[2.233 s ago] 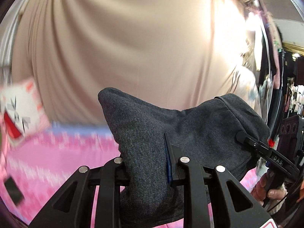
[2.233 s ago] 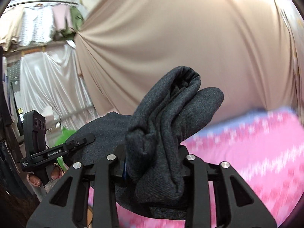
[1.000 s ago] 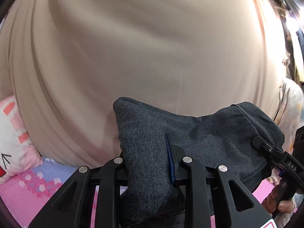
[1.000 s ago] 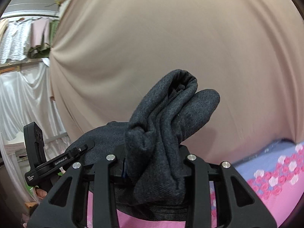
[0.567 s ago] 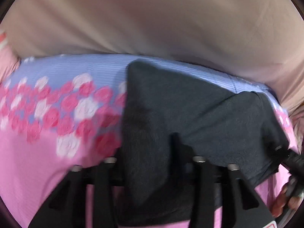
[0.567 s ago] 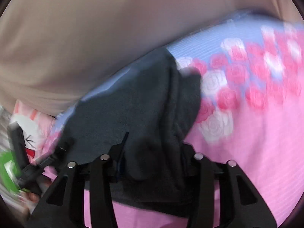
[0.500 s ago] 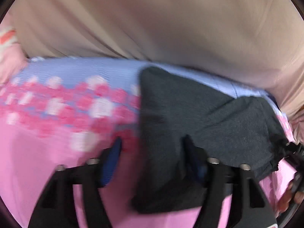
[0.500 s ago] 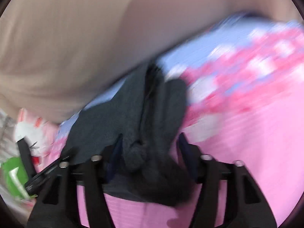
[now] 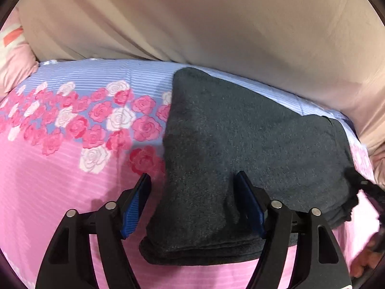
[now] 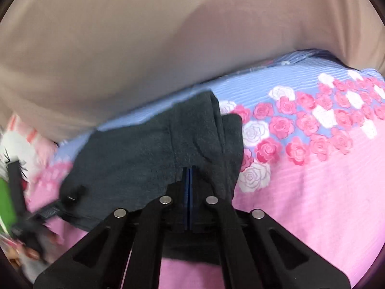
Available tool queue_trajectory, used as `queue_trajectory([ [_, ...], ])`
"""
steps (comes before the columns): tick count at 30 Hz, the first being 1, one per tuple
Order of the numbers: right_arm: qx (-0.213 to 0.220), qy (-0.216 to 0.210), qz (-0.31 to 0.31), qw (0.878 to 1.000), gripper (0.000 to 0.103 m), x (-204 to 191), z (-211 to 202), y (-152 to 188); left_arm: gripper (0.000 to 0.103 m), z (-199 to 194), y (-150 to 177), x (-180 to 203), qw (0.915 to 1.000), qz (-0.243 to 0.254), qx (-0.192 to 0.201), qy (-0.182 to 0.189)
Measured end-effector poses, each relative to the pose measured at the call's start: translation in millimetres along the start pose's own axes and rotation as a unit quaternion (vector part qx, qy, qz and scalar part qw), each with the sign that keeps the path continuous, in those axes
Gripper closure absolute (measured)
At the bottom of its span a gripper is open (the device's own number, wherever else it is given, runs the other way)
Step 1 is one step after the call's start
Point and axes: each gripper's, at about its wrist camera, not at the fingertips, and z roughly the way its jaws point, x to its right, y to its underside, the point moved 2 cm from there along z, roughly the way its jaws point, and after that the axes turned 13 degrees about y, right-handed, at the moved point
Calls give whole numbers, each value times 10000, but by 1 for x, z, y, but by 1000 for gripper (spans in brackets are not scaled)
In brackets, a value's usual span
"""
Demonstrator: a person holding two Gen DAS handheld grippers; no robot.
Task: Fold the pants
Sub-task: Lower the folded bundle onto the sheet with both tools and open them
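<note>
The dark grey pants (image 9: 240, 144) lie folded in a thick bundle on the pink rose-print bed sheet (image 9: 60, 168). My left gripper (image 9: 192, 197) is open, its blue-padded jaws apart on either side of the bundle's near corner. In the right wrist view the pants (image 10: 144, 151) lie ahead and to the left. My right gripper (image 10: 189, 180) has its jaws pressed together just above the near edge of the cloth; no fabric shows between the pads.
A beige curtain (image 9: 216, 19) hangs close behind the bed. A pink and white pillow (image 9: 14, 57) lies at the far left. The other gripper and hand show at the view edges (image 10: 21, 212).
Both grippers swung down and laid the held pants onto the bed. The left jaws opened and let go. The right jaws let the cloth go and are shut again.
</note>
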Motion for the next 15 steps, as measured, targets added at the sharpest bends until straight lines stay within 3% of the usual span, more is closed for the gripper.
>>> queue_trajectory([
  [3, -52, 361, -280, 9989, 103, 2, 6, 9, 32, -5, 2, 7, 9997, 174, 80, -168],
  [5, -103, 148, 37, 9998, 103, 9, 11, 14, 31, -4, 5, 10, 9992, 286, 129, -229],
  [7, -26, 61, 35, 10000, 101, 5, -10, 11, 32, -6, 6, 12, 9989, 345, 195, -267],
  [9, 267, 174, -188, 9993, 100, -2, -29, 13, 32, -7, 7, 11, 9987, 358, 224, -295],
  [12, -27, 529, -354, 9980, 103, 9, -4, 32, 32, -11, 9, 13, 9985, 390, 243, -311],
  [15, 4, 425, -224, 9988, 103, 9, -16, 32, 32, -16, 12, 14, 9985, 383, 260, -299],
])
